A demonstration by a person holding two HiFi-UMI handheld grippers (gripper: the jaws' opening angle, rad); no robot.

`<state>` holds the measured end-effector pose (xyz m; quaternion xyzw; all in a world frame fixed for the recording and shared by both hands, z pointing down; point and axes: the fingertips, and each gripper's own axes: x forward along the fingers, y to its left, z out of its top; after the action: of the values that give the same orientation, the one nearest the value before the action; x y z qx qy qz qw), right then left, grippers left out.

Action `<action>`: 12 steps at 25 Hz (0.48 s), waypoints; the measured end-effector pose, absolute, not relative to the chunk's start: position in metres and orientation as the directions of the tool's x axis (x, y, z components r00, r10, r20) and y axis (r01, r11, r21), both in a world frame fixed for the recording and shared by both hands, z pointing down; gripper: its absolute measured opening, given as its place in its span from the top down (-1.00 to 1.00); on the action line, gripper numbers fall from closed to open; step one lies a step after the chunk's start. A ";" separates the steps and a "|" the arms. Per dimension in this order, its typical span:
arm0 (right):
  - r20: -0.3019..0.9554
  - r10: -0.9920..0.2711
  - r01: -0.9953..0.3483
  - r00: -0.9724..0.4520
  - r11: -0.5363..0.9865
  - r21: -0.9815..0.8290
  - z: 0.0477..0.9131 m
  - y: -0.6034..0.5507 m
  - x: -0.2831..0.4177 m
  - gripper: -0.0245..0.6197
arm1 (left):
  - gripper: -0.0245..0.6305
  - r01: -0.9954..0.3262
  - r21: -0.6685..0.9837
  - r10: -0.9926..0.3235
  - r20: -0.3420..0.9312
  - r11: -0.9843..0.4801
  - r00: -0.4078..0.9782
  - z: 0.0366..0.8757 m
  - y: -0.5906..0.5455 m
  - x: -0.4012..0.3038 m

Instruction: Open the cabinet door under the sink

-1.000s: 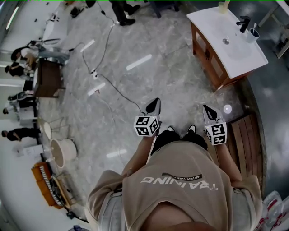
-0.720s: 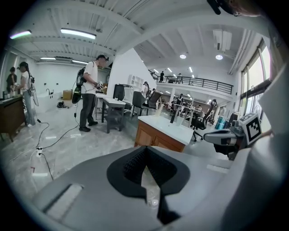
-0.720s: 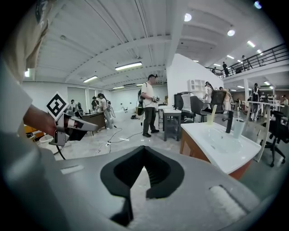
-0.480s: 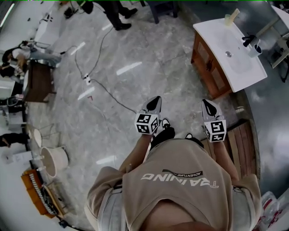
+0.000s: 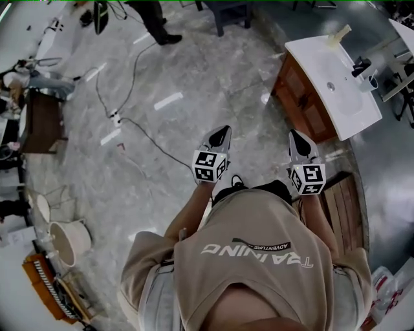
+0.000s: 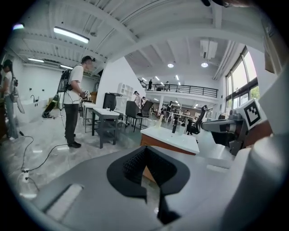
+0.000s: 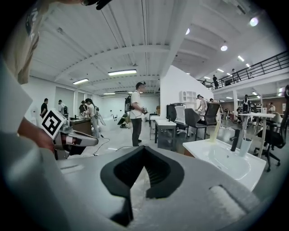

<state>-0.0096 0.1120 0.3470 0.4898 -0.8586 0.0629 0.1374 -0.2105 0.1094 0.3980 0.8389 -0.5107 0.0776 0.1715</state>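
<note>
The sink cabinet (image 5: 299, 97) is brown wood with closed doors under a white basin top (image 5: 336, 77) that carries a black faucet (image 5: 361, 66). It stands at the upper right of the head view, well ahead of both grippers. My left gripper (image 5: 223, 130) is held at waist height over the floor, jaws shut and empty. My right gripper (image 5: 295, 136) is level with it, also shut on nothing, and nearer the cabinet. The left gripper view shows the cabinet (image 6: 153, 142) beyond the closed tips (image 6: 145, 149). In the right gripper view the basin top (image 7: 226, 163) lies to the right of the tips (image 7: 143, 148).
A cable (image 5: 139, 132) and power strip (image 5: 115, 119) run across the marble floor on the left. A wooden slat platform (image 5: 343, 207) lies at my right. A pale bucket (image 5: 68, 239) stands at lower left. A person (image 5: 152, 16) stands by a table (image 5: 226, 10) at the top.
The person carrying the grippers has walked forward; the floor slid back and the sink cabinet now sits closer ahead on the right. Both grippers stayed shut, held side by side.
</note>
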 end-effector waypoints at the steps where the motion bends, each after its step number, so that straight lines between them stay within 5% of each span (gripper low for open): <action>1: 0.304 -0.823 -0.860 -0.479 0.510 0.026 0.349 0.111 -0.013 0.91 | 0.88 -0.884 0.201 -0.832 0.301 -0.423 0.467 0.398 0.105 -0.214; 12: 0.399 -0.772 -0.831 -0.496 0.554 0.039 0.373 0.083 -0.032 0.91 | 0.88 -0.903 0.241 -0.833 0.357 -0.355 0.423 0.417 0.088 -0.235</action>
<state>-0.0325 0.0825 0.3727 0.4654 -0.8612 0.0794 0.1885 -0.2354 0.0882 0.4167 0.8186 -0.5302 0.0861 0.2033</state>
